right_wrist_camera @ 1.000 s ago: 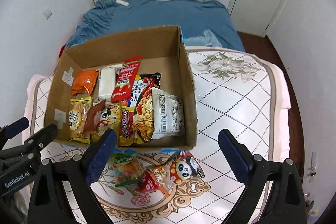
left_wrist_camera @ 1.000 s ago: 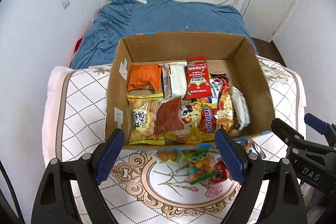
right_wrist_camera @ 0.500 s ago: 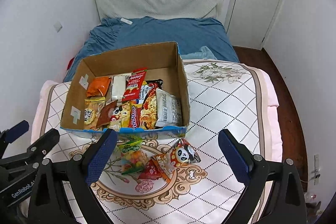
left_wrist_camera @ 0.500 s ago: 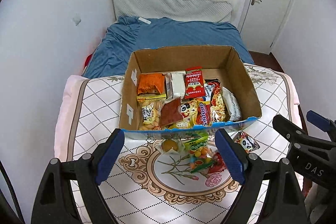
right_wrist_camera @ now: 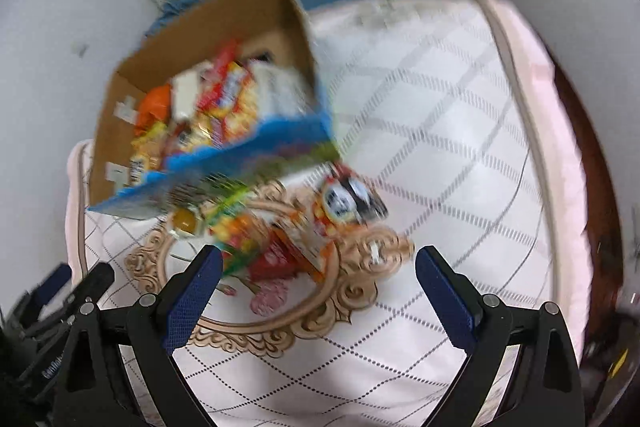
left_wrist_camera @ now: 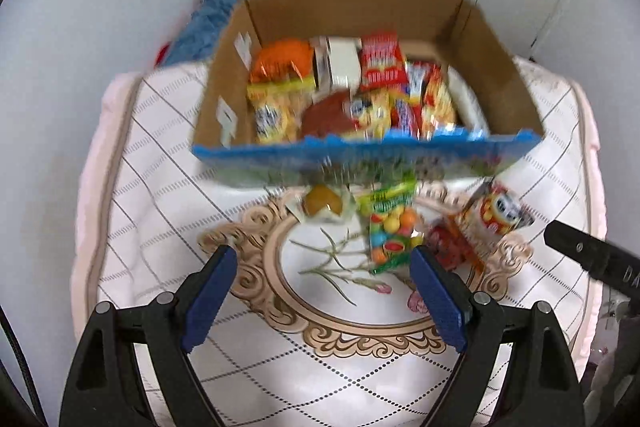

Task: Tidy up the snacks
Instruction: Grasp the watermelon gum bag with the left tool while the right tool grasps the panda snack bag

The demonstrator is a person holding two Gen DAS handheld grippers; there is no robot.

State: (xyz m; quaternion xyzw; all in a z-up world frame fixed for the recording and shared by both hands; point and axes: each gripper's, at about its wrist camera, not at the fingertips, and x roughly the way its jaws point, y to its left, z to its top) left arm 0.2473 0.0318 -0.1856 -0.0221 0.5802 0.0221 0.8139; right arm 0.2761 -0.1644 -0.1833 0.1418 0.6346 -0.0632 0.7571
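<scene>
- While both claws, left claw and right claw, hang spread wide and empty, the blurred views could spoil aim.
- Slippery candy bag, low centre, overlaps the panda packet; a grab may snag both.

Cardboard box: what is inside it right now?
The cardboard box holds a packed layer of snack packets, among them an orange bag, a white pack and a red packet. Anything beneath that layer, and the box floor, is covered.
</scene>
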